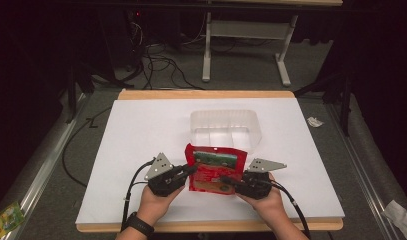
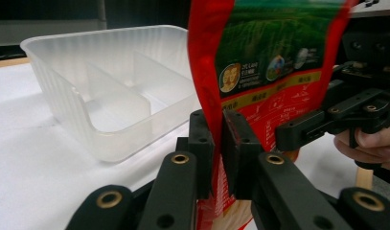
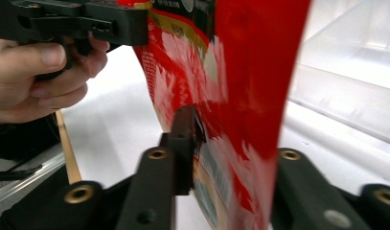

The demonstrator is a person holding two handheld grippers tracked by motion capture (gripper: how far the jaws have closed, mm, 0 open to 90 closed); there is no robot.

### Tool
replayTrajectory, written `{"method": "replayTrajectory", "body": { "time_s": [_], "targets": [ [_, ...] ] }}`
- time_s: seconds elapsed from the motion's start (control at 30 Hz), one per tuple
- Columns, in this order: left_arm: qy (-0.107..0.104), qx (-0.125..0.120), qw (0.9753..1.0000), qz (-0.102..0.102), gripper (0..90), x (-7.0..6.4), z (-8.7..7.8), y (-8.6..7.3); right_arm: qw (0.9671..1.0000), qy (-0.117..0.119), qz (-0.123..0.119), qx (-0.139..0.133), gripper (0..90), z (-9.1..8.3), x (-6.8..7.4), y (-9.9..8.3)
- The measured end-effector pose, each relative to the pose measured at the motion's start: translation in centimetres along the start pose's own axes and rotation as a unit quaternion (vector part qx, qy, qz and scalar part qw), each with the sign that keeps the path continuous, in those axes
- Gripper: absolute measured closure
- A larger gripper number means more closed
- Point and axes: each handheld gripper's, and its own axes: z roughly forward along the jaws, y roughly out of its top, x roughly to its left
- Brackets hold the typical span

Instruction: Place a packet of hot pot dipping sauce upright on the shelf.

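Note:
A red snack pouch point(image 1: 213, 168) with a green picture panel is held up over the white table's near middle, between both grippers. My left gripper point(image 1: 190, 171) is shut on the pouch's left edge; in the left gripper view its jaws point(image 2: 219, 143) pinch the red edge of the pouch point(image 2: 269, 72). My right gripper point(image 1: 226, 181) grips the lower right part. In the right gripper view the pouch point(image 3: 250, 72) runs between the jaws of the right gripper point(image 3: 216, 129) and hides the right-hand jaw. The pouch stands upright, slightly curled.
A clear plastic container point(image 1: 226, 127) with inner dividers sits just behind the pouch, seen close in the left gripper view point(image 2: 111, 96). The white tabletop point(image 1: 141, 130) has a wooden rim. Cables and a table frame point(image 1: 246, 45) lie on the floor beyond.

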Motion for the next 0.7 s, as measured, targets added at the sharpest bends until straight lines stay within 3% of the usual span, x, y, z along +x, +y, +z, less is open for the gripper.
{"method": "replayTrajectory", "body": {
  "time_s": [0.13,0.33,0.5,0.7],
  "targets": [
    [0.007,0.0,1.0,0.007,74.3,-0.1,0.1,-0.1,0.9997,0.009,-0.023,0.007,86.9,0.0,0.1,-0.1],
    [0.033,-0.008,0.9993,0.017,47.7,-0.3,-0.4,-0.2,0.9996,0.007,-0.024,0.009,88.6,-0.4,0.2,0.0],
    [0.048,-0.011,0.9985,0.024,41.7,0.0,-1.1,-0.3,0.9999,-0.002,-0.016,-0.001,88.7,-1.1,0.1,0.1],
    [0.072,0.011,0.9966,0.038,38.9,0.3,-1.6,-0.7,0.9996,-0.022,-0.007,-0.016,88.9,-2.2,-0.1,0.4]
  ]
}}
